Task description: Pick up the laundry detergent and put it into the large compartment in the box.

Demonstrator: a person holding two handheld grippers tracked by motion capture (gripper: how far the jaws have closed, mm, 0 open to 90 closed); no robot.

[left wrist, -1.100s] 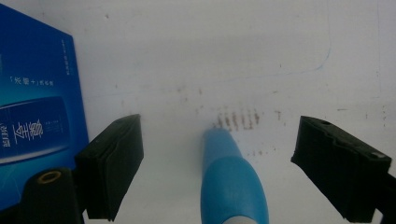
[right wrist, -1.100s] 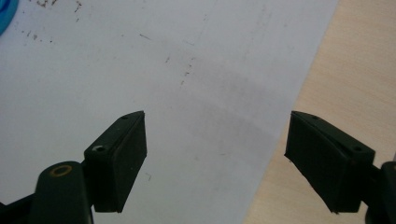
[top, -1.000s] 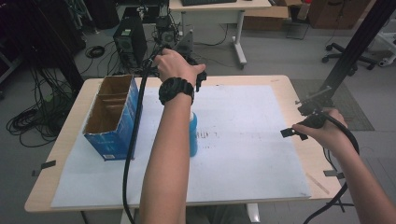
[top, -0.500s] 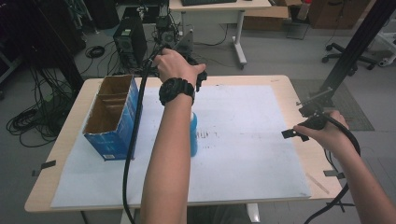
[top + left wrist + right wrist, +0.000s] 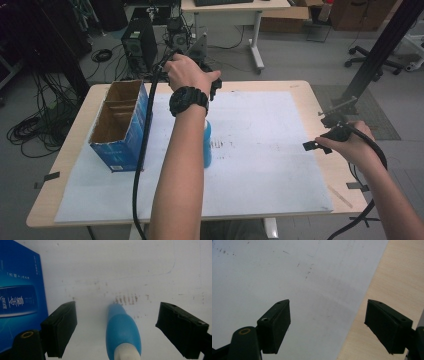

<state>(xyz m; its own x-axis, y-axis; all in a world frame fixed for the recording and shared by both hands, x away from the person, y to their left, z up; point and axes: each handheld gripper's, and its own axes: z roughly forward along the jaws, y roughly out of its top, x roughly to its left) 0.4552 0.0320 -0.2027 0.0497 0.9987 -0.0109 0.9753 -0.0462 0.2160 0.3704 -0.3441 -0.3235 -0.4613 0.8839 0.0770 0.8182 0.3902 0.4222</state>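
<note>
Black left gripper reaches far over the blue bottle — jaws apart, right gripper too.

Right tool jaws spread wide, nothing between them. Below: smudged white paper sheet, its edge running diagonally over the light wooden table.

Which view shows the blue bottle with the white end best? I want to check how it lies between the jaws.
The left gripper view: the blue bottle with the white end lies on the white sheet, midway between the left gripper and its open jaws, untouched. In the high view the forearm hides most of the bottle.
</note>
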